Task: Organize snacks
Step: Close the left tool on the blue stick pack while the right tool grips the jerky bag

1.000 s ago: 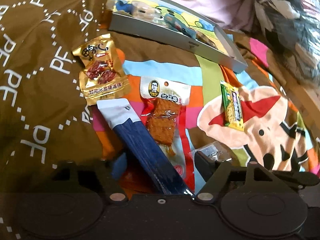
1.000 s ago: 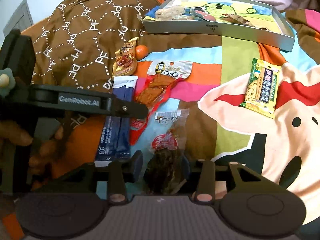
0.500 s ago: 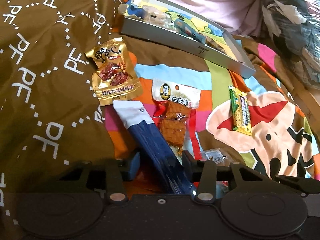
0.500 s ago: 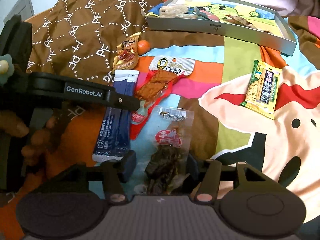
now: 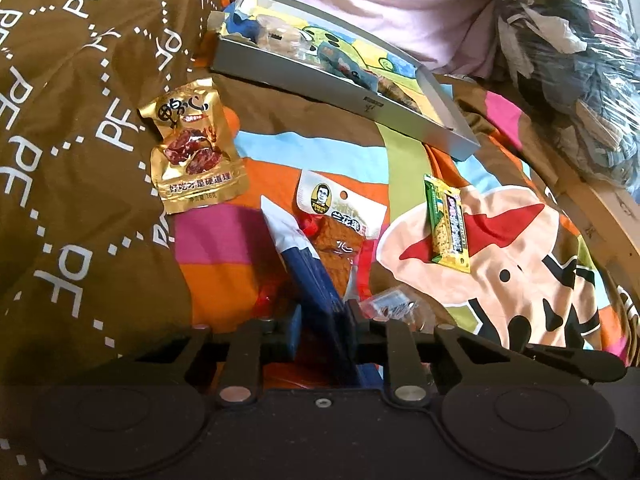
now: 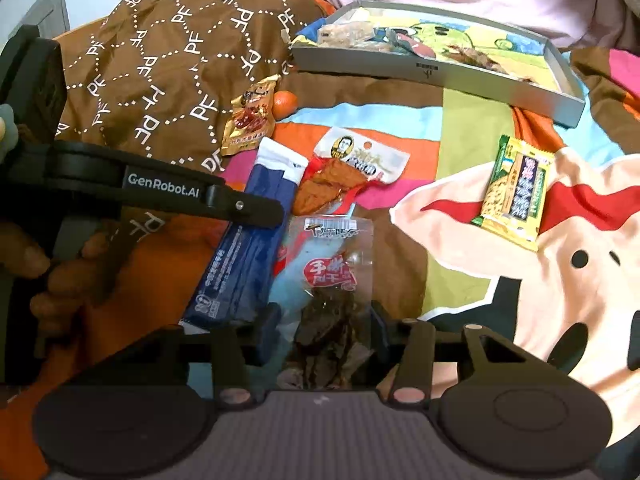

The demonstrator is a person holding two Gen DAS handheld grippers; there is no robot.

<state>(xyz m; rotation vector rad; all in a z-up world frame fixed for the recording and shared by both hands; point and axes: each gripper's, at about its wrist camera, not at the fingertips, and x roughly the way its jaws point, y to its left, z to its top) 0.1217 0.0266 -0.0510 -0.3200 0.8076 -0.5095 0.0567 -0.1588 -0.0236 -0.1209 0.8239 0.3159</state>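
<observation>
The patchwork bedspread carries everything, with my grey tray lying far ahead, already holding a few snacks. Nearer, the loose packets lie in a cluster. My left gripper is closing on the near end of the blue sachet, whose long axis runs away from me toward the tray; its tilted far end suggests the pads already bite. My right gripper is closing around the clear jerky packet, which lies lengthwise between the jaws, though I judge the pads are not yet pressing. The green cracker pack sits apart on the right, closer to my right hand.
</observation>
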